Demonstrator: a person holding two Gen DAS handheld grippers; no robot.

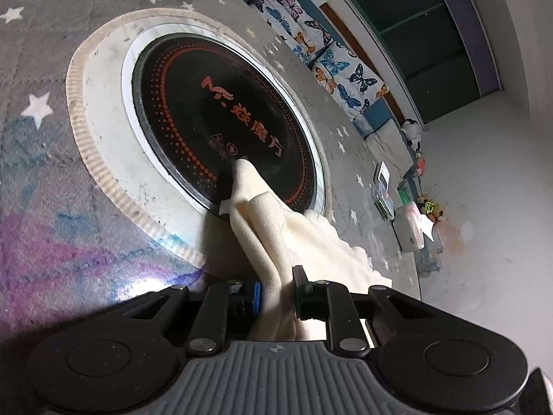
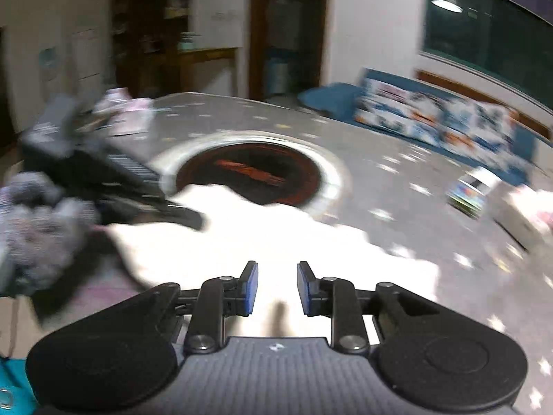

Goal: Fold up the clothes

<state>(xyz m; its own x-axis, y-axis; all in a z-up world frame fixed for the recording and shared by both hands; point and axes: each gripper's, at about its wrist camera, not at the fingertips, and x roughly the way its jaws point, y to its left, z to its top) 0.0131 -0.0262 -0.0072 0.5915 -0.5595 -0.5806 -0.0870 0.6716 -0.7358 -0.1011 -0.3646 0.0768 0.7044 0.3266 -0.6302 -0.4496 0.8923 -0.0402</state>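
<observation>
Your left gripper (image 1: 276, 288) is clamped on the cream cloth (image 1: 276, 224), whose length runs away from it onto the black hob (image 1: 221, 110). Your right gripper (image 2: 277, 287) hovers with fingers parted above the cloth's near side, closest to its free edge.

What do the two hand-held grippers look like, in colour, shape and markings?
Both the left hand-held gripper and the right hand-held gripper are matte black, with silver-riveted linkage bars, two round side lobes, blue finger pads, and a ribbed grey centre plate bearing a small round mark.
</observation>
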